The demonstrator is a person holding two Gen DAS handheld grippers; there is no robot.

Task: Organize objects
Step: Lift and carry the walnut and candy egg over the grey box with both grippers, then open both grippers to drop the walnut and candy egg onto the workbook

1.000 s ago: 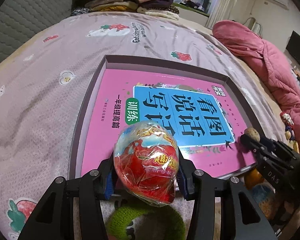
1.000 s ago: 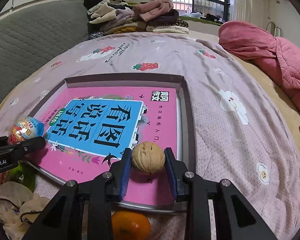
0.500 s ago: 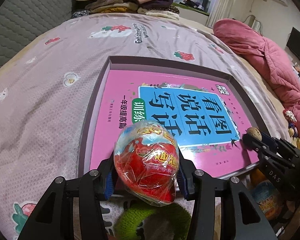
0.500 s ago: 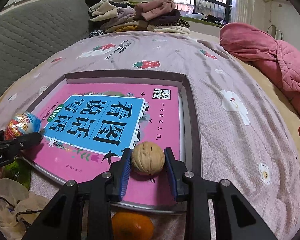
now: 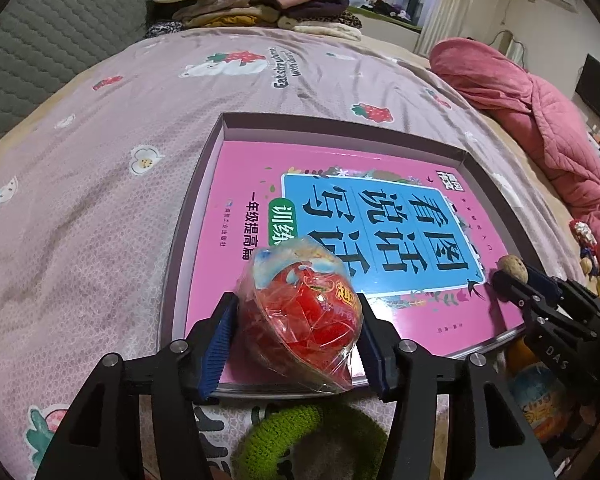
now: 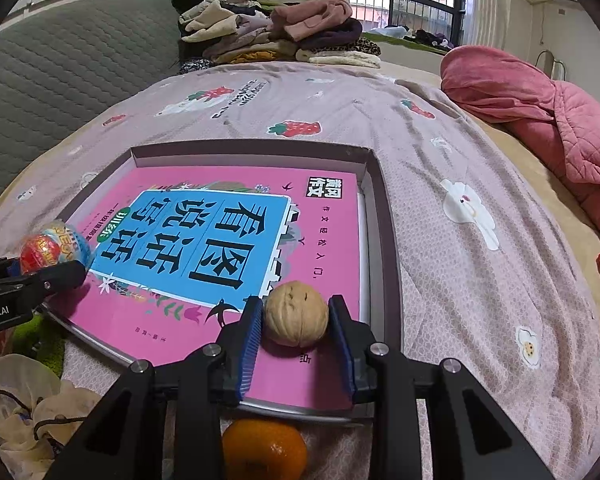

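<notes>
Both tools loaded. My left gripper is closed about halfway onto a red egg-shaped toy wrapped in crinkled clear plastic film; the blue pads press its 2 sides. My right gripper is closed narrower onto a tan, ridged walnut, pads touching its flanks.

Handling, judged: the wrapped egg looks light, probably a hollow shell. The film is glossy and loose, so I expect it to slide against the shell; the hold belongs at the widest girth, where the pads sit now, not on the loose film tail below. The walnut should be light, rigid and round. Its ridged shell gives friction, but it will roll once released, so it wants setting down low and flat.

Appearance: egg is red with yellow print and a pale blue cap, highlights all over the film. Walnut is matte, seam facing the camera, 2 short dark creases on its front.

Position: both items are held over the near edge of a pink-and-blue workbook with Chinese title text, which lies inside a shallow dark-rimmed cardboard box lid on a mauve strawberry-print bedspread. Egg at the near left corner, walnut near the right corner. Whether the walnut touches the cover, I cannot tell.

An orange mandarin sits outside the lid, just below my right gripper.
</notes>
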